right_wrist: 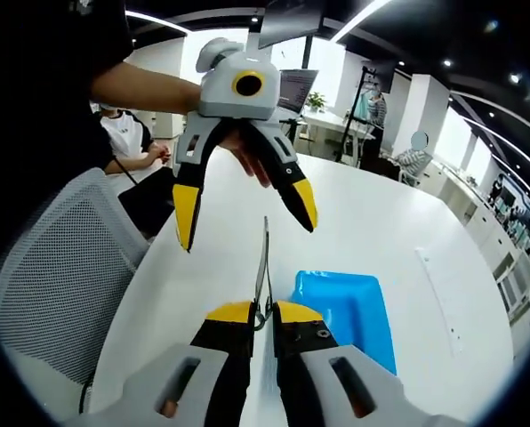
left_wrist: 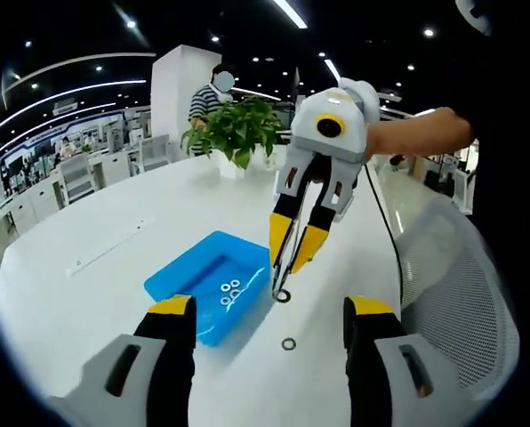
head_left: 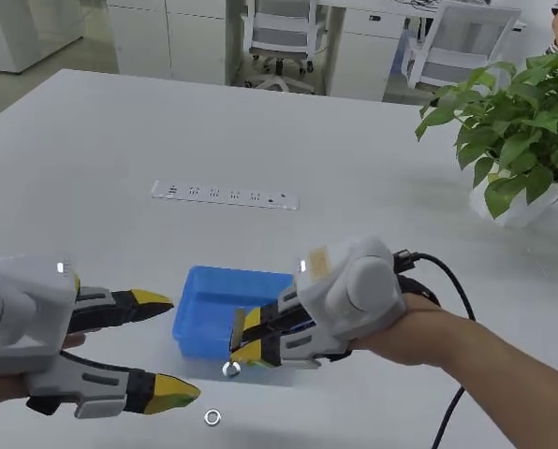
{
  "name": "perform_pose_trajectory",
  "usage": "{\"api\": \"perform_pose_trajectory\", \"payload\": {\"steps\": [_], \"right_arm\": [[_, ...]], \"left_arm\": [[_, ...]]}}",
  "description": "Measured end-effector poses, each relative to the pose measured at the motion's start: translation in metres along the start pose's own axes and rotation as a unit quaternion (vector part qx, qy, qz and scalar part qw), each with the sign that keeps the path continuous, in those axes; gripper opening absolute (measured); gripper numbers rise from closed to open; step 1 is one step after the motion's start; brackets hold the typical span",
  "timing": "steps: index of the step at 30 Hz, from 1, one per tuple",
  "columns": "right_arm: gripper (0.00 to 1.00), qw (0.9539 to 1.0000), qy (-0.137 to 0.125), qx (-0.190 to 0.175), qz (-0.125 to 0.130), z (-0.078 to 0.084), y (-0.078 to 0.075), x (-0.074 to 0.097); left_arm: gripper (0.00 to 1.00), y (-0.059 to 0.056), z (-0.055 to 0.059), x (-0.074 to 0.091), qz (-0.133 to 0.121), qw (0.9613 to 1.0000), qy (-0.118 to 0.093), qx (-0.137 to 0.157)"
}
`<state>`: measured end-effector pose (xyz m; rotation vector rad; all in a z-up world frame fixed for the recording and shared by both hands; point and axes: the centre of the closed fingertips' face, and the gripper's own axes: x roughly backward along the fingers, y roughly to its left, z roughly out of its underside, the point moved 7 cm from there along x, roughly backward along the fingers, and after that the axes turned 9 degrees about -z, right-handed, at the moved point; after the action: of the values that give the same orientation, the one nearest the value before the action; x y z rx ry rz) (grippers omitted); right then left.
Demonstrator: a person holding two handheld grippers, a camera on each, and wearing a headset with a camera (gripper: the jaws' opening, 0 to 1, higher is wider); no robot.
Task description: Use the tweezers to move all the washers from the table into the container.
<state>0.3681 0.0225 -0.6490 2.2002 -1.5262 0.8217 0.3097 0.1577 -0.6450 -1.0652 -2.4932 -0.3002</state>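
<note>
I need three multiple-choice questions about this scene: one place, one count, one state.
1. Relative to the blue plastic container, the metal tweezers' tips are: A) deep inside it; B) outside, over the white table; C) under it.
2. Small metal washers on the table outside the container: A) none; B) two; C) five.
3. The left hand-held gripper is: A) open, empty; B) shut on the tweezers; C) shut on a washer.
Answers: B, the tips hang beside its wall; B, two rings lie there; A, its jaws stand wide apart.
</note>
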Motion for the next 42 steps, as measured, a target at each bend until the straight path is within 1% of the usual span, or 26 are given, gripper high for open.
{"api": "perform_pose_trajectory", "payload": {"steps": [4,6,10,14,20,25,31,42], "right_arm": [[0.09,1.0,-0.003,0.004,0.004,-0.003,-0.004,0.003],[0.09,1.0,-0.005,0.005,0.006,-0.004,-0.007,0.006],[0.09,0.9999,-0.007,0.008,0.011,-0.006,-0.013,0.01],[0.09,0.9997,-0.01,0.009,0.019,-0.007,-0.021,0.015],[0.09,0.9994,-0.014,0.009,0.032,-0.006,-0.034,0.019],[0.09,0.9992,-0.012,0.008,0.036,-0.002,-0.041,0.019],[0.09,0.9992,-0.008,0.008,0.039,0.004,-0.052,0.016],[0.09,0.9991,0.002,0.006,0.042,0.02,-0.067,0.007]], "left_arm": [[0.78,-0.001,0.002,0.005,-0.01,0.9999,-0.005,0.007],[0.79,-0.001,0.003,0.006,-0.013,0.9999,-0.004,0.009],[0.86,-0.001,0.003,0.009,-0.024,0.9997,-0.004,0.006],[0.88,-0.001,0.002,0.011,-0.025,0.9997,-0.002,0.003],[0.91,-0.002,0.002,0.009,-0.024,0.9996,0.003,-0.012],[0.94,-0.001,0.003,0.007,-0.021,0.9996,0.007,-0.017],[0.99,0.0,0.004,0.006,-0.017,0.9997,0.008,-0.016],[0.99,0.005,0.003,0.001,-0.014,0.9998,0.013,-0.011]]}}
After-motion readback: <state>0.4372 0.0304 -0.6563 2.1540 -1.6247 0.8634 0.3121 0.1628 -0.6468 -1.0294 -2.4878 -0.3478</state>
